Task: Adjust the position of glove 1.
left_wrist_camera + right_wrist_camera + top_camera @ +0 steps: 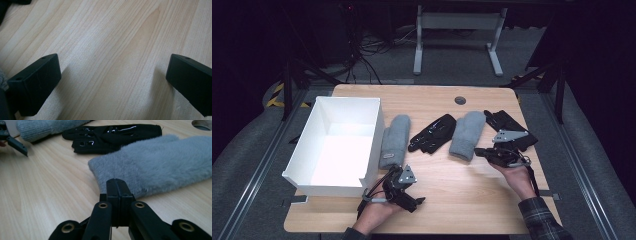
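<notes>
Four gloves lie in a row on the wooden surface [452,185]: a grey mitten [394,140] just beside the white box [339,142], a black glove [433,133], a second grey mitten [467,134], and another black glove [511,127] at the far right. The right gripper [116,187] — jaws pressed together — sits at the second mitten's cuff. The left gripper [414,200] hovers near the front edge, jaws wide apart over bare wood.

black glove [512,127] partly hidden — behind right gripper [484,151]
</notes>
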